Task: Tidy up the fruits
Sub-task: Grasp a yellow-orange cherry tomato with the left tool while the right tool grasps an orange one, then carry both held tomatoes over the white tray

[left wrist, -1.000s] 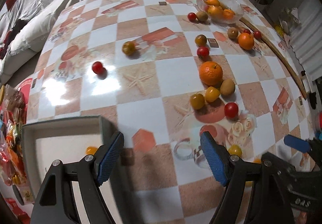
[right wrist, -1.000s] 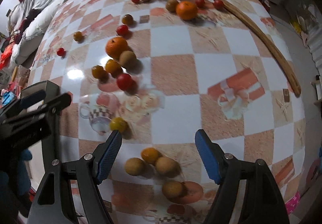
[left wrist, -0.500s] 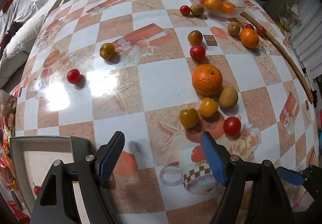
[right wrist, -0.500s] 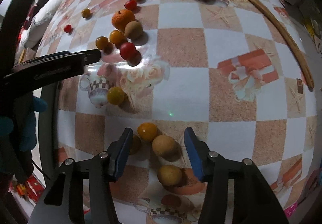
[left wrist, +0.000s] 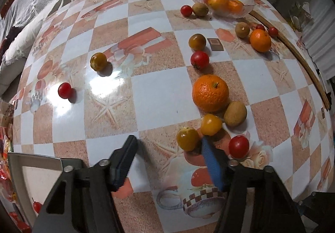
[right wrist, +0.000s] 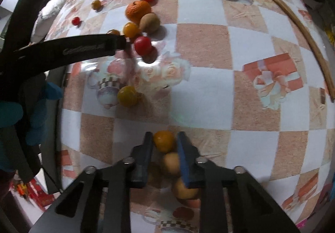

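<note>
The right hand-held gripper has come down over the near cluster of fruit and drawn its blue-padded jaws in from a wide spread until they pinch a small round orange-yellow fruit at their tips; two tan egg-shaped fruits lie just behind it, between the gripper's arms, apparently untouched. That fruit sits low over the bench, a table under a glossy checked oilcloth of white and terracotta squares, and whether it is off the surface cannot be told. The left hand-held gripper has shifted from the grey tray at the bench's near-left corner toward the middle group of fruit, and its jaws are closing at this moment with nothing between them: a yellow-brown cherry tomato lies just inside the right-hand pad, but neither pad presses on it. Close by are a small orange tomato, a red cherry tomato, a brown kiwi and a large mandarin. For the sorting, this probably means one fruit is secured and ready to be carried off, perhaps to the tray or the clear glass bowl holding mandarins at the far edge, while the left side looks about to take a second piece. Many fruits remain scattered, so the job seems early.
</note>
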`<state>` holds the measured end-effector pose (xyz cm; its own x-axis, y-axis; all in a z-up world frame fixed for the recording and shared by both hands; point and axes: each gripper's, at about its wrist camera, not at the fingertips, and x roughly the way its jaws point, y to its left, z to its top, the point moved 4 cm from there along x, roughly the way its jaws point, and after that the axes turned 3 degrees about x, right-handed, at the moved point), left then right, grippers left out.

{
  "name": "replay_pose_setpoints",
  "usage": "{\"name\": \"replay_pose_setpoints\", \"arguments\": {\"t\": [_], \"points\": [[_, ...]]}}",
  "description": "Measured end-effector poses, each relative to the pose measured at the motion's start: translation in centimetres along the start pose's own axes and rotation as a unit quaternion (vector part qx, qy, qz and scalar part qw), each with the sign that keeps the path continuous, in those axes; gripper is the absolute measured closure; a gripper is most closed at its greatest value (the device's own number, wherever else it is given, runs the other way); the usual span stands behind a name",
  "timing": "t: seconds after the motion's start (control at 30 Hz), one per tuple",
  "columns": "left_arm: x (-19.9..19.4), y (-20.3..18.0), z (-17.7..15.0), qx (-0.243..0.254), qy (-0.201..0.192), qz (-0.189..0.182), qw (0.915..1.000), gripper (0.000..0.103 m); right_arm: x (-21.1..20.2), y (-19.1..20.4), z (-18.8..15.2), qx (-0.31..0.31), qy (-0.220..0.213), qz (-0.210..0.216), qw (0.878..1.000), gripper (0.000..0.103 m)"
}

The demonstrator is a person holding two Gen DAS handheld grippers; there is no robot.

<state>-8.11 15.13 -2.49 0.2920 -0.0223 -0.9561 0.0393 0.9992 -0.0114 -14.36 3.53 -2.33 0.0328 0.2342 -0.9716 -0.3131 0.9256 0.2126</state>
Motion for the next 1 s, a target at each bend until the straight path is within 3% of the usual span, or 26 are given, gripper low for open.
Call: {"name": "replay_pose_setpoints", "arguments": {"t": [0.07, 0.13, 0.2, 0.33, 0.77, 1.0], "points": [[-0.2, -0.1, 0.1, 0.002, -0.004, -0.004, 1.0, 0.054, 0.0, 0.2, 0.0, -0.005, -0.004, -0.005, 1.0, 0.081], [-0.3, -0.4, 0.2, 0.005, -0.009, -0.019, 0.9998, 0.073, 0.0, 0.1, 0.1, 0.003, -0.005, 0.0, 1.0, 0.081], [-0.4, -0.8, 0.3, 0.005, -0.01, -0.029, 0.9995, 0.08, 0.0, -0.2, 0.2, 0.012, -0.005, 0.009, 1.0, 0.081], [-0.7, -0.5, 0.1, -0.008, -0.009, -0.046, 0.9989, 0.08, -0.4, -0.3, 0.3, 0.016, -0.009, 0.011, 1.0, 0.081], [-4.3, 1.0, -1.3, -0.013, -0.028, -0.049, 0.9984, 0.08, -2.4, -1.8, 0.6, 0.026, -0.027, 0.014, 0.999, 0.081], [-5.9, 2.3, -2.9, -0.025, -0.031, -0.047, 0.9981, 0.08, -2.7, -0.6, 1.6, 0.016, -0.031, 0.011, 0.999, 0.081]]}}
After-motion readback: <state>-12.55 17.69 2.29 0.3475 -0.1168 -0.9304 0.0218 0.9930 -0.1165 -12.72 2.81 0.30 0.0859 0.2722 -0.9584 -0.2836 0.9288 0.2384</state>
